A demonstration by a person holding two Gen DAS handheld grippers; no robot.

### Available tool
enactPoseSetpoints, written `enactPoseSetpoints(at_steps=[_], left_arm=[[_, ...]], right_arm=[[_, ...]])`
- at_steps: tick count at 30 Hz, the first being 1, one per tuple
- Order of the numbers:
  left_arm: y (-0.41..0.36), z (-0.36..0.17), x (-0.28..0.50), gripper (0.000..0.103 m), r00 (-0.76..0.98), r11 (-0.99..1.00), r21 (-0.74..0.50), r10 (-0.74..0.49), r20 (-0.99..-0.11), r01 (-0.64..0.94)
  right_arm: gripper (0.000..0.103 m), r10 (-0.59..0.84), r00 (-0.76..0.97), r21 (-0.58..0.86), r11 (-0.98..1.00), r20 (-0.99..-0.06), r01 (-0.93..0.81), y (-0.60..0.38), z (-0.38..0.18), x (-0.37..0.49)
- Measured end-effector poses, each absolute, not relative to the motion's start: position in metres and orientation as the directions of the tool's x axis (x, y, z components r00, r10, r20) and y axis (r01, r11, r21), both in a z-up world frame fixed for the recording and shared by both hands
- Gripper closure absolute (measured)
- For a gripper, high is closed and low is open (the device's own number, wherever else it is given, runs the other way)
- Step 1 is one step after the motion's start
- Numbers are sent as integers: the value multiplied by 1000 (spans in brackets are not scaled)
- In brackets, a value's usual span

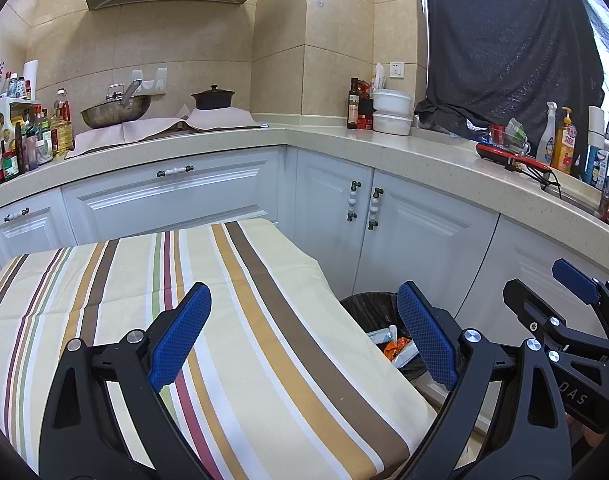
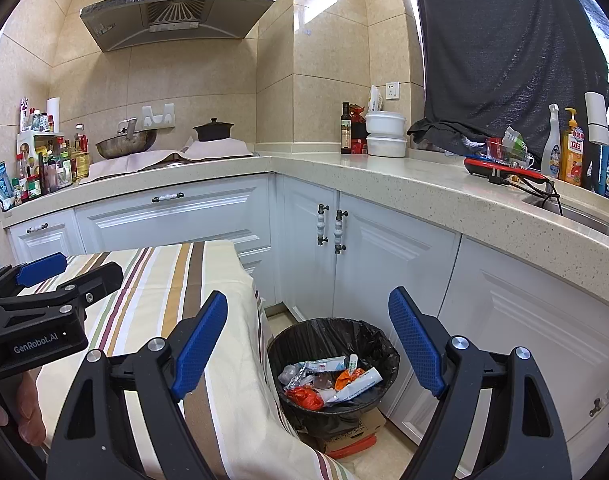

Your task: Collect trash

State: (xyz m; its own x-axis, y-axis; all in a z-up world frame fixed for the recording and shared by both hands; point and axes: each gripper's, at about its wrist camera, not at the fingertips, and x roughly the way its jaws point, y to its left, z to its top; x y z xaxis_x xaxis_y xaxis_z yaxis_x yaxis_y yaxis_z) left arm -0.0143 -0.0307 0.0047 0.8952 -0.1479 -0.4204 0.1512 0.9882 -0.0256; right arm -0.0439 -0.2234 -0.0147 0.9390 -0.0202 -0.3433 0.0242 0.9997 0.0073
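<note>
A black-lined trash bin stands on the floor beside the table and holds several wrappers and a white tube. In the left wrist view the bin shows partly behind my left gripper's right finger. My right gripper hangs above the bin, open, nothing between its blue pads. My left gripper is open over the striped tablecloth, holding nothing. Each gripper appears at the edge of the other's view: the right gripper and the left gripper, both with jaws apart.
An L-shaped counter with white cabinets wraps the corner behind the bin. It carries a wok, a black pot, bottles, white tubs and a red tray. A flattened box lies under the bin. A person's hand shows at lower left.
</note>
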Motion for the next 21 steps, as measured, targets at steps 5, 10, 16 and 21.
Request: enactPoseSetpoints(at_steps=[5, 10, 16, 21], left_arm=[[-32, 5, -14, 9, 895, 988, -22, -145, -422, 150], [-30, 8, -15, 6, 901, 989, -31, -144, -409, 144], [-33, 9, -15, 5, 904, 989, -22, -143, -403, 147], [-35, 5, -12, 5, 896, 989, -10, -139, -422, 148]], right_arm=[[23, -21, 939, 7, 1000, -343, 24, -224, -15, -44], [23, -20, 939, 7, 1000, -344, 24, -224, -15, -43], [22, -20, 938, 7, 1000, -345, 24, -225, -15, -43], [22, -20, 938, 10, 1000, -346, 25, -225, -14, -43]])
